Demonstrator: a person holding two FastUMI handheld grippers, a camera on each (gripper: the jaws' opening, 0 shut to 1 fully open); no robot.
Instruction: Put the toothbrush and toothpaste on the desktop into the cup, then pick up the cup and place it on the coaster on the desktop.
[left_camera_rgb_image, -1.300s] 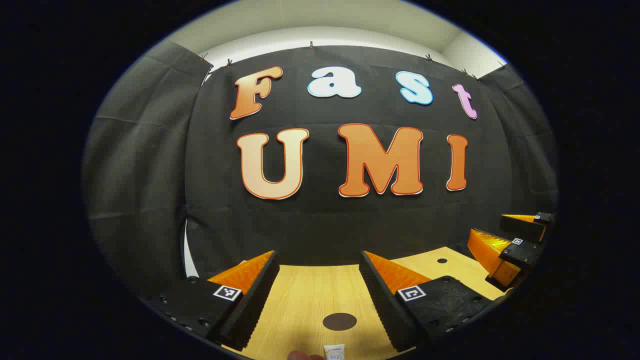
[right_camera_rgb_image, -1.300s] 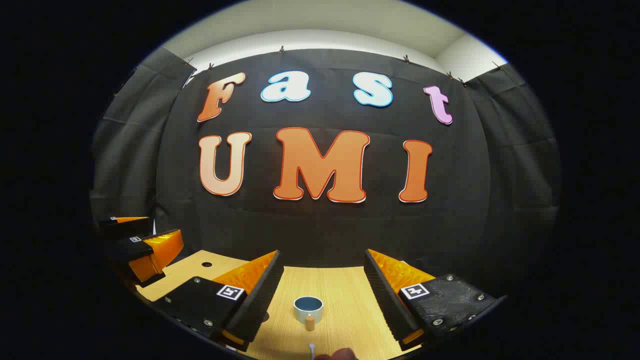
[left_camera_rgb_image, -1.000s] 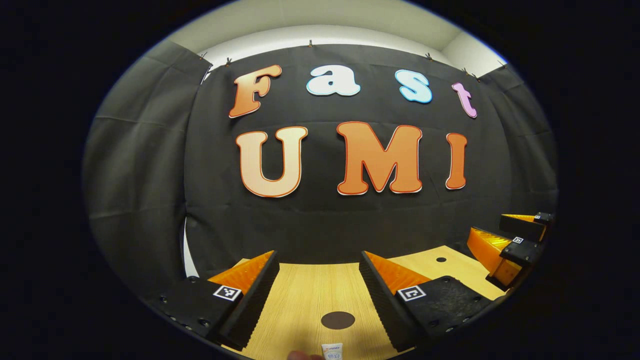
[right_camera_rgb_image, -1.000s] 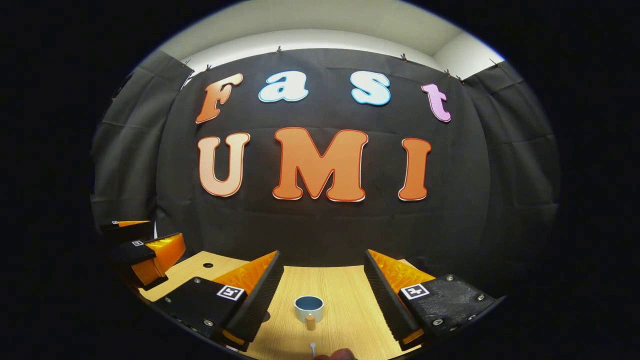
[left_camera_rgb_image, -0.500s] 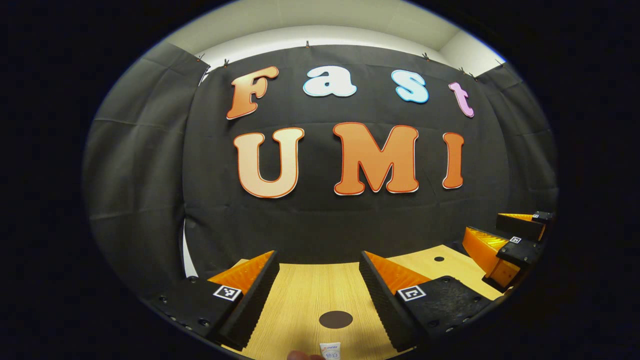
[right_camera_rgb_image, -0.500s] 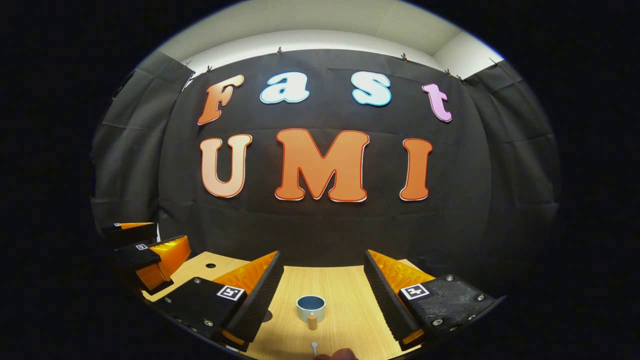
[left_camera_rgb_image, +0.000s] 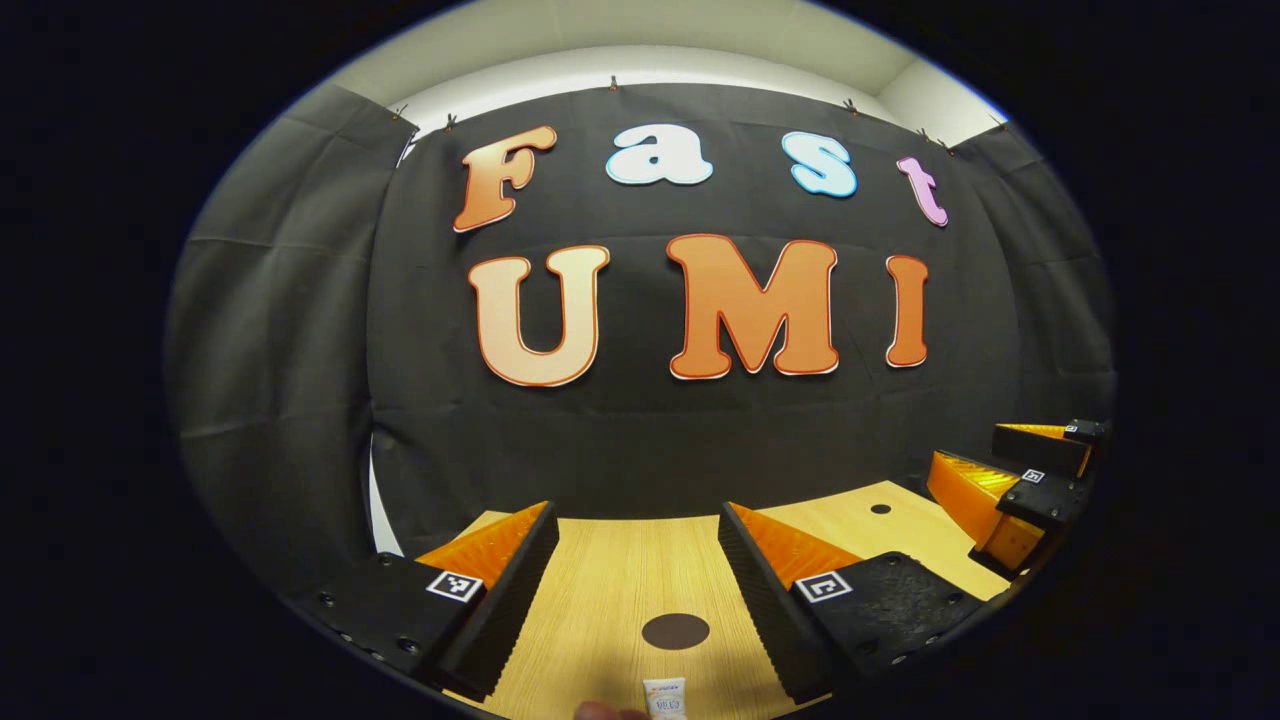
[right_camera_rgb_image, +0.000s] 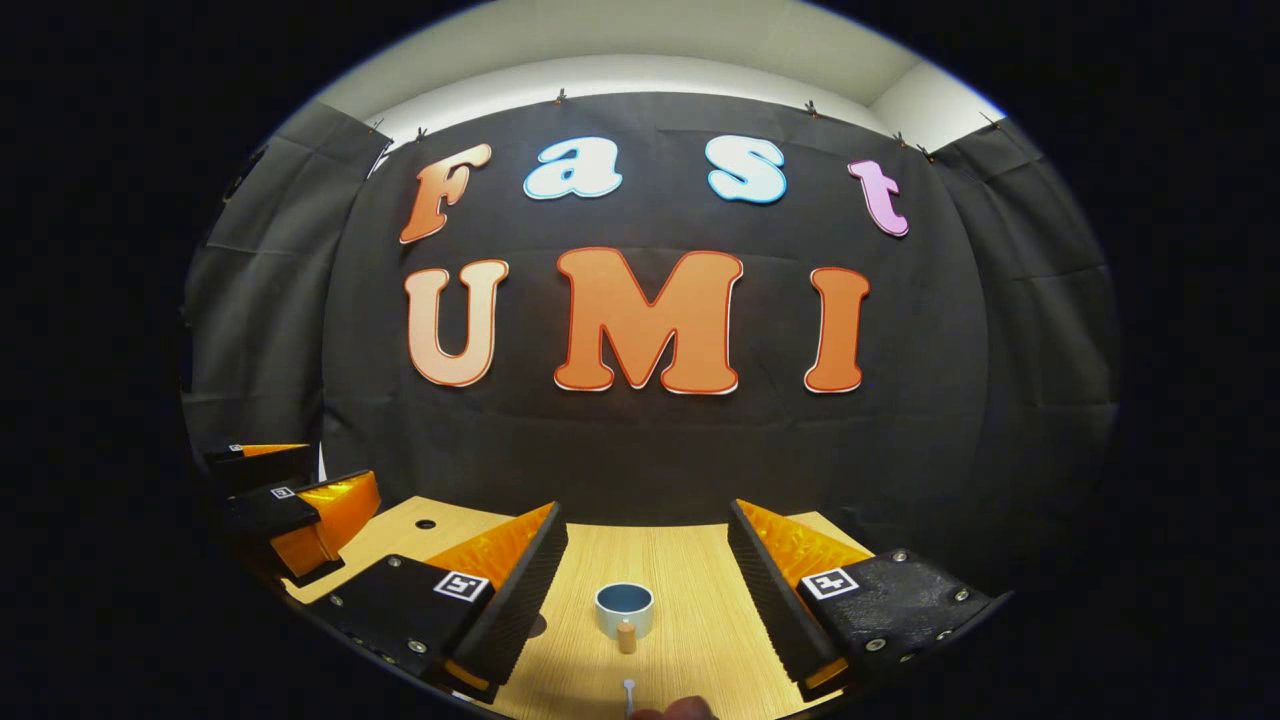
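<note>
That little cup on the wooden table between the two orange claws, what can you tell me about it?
The small round cup, seen in the right gripper view, has a pale outer wall and a blue inside. It stands upright with its mouth open upward, and nothing shows inside it. A short tan, wood-like handle sticks out from its near side. It rests on the light wooden desktop, apart from both fingers of the open right claw. A thin white toothbrush tip lies nearer the camera, not touching it.

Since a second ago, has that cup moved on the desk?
Cannot tell. The cup sits slightly higher in the right gripper view, but the wall letters shifted too, suggesting the camera moved.
</note>
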